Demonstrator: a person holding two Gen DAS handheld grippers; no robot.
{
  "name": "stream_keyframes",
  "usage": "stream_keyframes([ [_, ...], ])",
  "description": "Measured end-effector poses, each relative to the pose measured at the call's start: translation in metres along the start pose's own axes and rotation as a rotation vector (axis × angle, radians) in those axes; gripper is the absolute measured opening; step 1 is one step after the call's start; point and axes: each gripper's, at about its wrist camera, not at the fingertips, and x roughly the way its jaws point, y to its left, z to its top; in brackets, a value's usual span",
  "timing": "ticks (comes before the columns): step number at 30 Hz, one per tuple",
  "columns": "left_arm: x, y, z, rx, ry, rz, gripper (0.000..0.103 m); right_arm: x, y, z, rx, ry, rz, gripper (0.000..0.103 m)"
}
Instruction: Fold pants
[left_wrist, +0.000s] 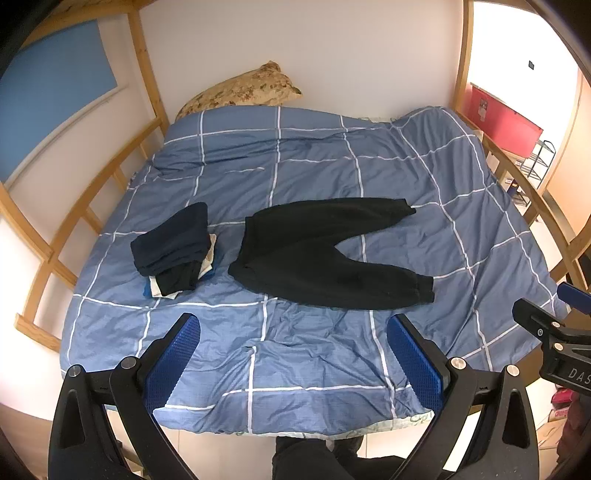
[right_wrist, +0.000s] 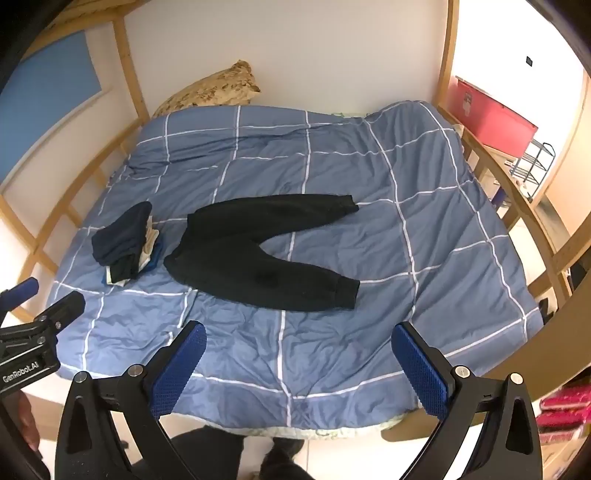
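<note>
Black pants lie flat on the blue checked duvet, waistband to the left, both legs spread apart to the right. They also show in the right wrist view. My left gripper is open and empty, held above the bed's near edge, short of the pants. My right gripper is open and empty too, also above the near edge. The right gripper's body shows at the right of the left wrist view.
A stack of folded dark clothes sits on the duvet left of the pants. A patterned pillow lies at the head. A wooden bed frame rails the sides. A red box and wire rack stand at the right.
</note>
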Motion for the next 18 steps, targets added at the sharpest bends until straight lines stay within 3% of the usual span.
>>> stream_keyframes([
  [18,-0.0073,-0.0011,0.0061,0.003,-0.013,-0.007,0.103,-0.0017,0.0005,0.0012,-0.005,-0.006,-0.006,0.102],
])
